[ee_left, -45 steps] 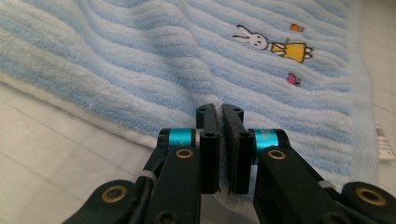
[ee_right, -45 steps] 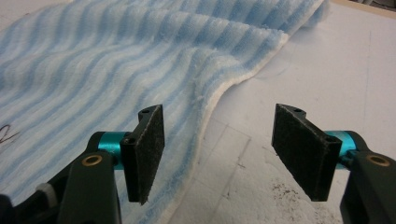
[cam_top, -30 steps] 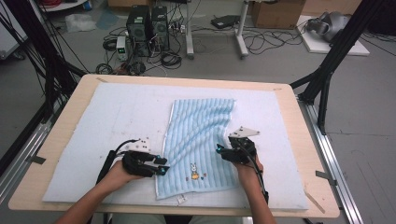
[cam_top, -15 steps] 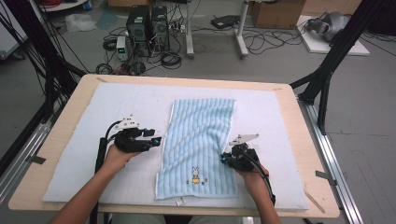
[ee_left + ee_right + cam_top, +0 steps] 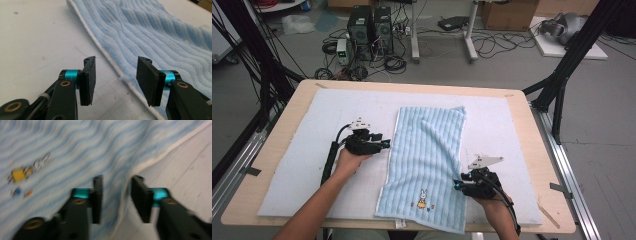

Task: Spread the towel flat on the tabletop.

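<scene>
Lengthwise, towel (image 5: 428,160) long axis near-to-far, both hand-held grippers wide open, empty.

Light wooden table (image 5: 532,125) with a big pale foam-looking mat (image 5: 312,150) covering most of the top. A blue striped towel (image 5: 427,150) lies flat on the mat, its near edge reaching the table's front.

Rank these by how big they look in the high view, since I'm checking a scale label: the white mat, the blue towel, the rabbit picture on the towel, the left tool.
1. Mat, which covers most of the table.
2. Towel.
3. Left tool, much smaller than the towel.
4. Rabbit picture, the smallest.
</scene>
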A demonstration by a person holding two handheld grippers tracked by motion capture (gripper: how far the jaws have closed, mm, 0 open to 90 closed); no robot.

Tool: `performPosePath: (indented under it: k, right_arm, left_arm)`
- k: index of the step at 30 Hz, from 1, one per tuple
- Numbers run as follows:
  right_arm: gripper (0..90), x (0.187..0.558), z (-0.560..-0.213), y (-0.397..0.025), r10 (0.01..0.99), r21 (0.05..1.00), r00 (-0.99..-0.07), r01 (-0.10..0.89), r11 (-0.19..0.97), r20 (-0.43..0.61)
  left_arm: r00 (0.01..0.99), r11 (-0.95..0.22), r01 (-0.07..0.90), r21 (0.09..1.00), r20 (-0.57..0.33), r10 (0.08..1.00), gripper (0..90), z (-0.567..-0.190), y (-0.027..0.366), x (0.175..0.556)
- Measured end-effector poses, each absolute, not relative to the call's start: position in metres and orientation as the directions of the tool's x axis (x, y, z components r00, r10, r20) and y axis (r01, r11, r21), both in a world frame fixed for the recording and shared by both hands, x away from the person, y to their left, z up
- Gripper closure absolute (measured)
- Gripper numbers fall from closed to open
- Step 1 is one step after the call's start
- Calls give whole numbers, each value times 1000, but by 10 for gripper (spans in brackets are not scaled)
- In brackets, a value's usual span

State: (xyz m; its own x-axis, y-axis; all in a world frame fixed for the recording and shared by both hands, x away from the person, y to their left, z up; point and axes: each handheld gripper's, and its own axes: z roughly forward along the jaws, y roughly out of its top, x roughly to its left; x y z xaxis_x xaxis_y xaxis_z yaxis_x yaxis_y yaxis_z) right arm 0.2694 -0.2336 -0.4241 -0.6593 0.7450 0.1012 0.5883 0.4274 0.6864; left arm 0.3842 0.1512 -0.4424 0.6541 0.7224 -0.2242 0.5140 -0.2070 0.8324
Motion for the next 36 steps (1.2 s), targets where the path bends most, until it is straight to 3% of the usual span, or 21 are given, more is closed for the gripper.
performPosePath:
  k: [4,12,16,19,30,36]
  right_arm:
    - [357,284,-418,-230,814,754,-576,567,331,76]
    - [302,322,-422,-215,839,786,-543,537,307,44]
    - [303,337,-427,-205,841,775,-541,538,330,18]
    - [303,346,-430,-197,842,766,-539,548,337,15]
    - [314,348,-431,-183,821,761,-571,540,359,18]
    - [367,351,-432,-161,772,742,-636,520,423,6]
  left_arm:
    - [663,-240,529,814,-219,716,499,-442,136,390]
    - [668,-320,515,795,-138,732,503,-451,121,392]
    - [685,-399,465,790,-36,728,612,-450,114,388]
    - [727,-422,453,785,-52,684,858,-449,117,386]
    - [786,-447,480,754,-144,601,863,-439,154,358]
    - [796,-438,492,753,-185,577,859,-441,169,339]
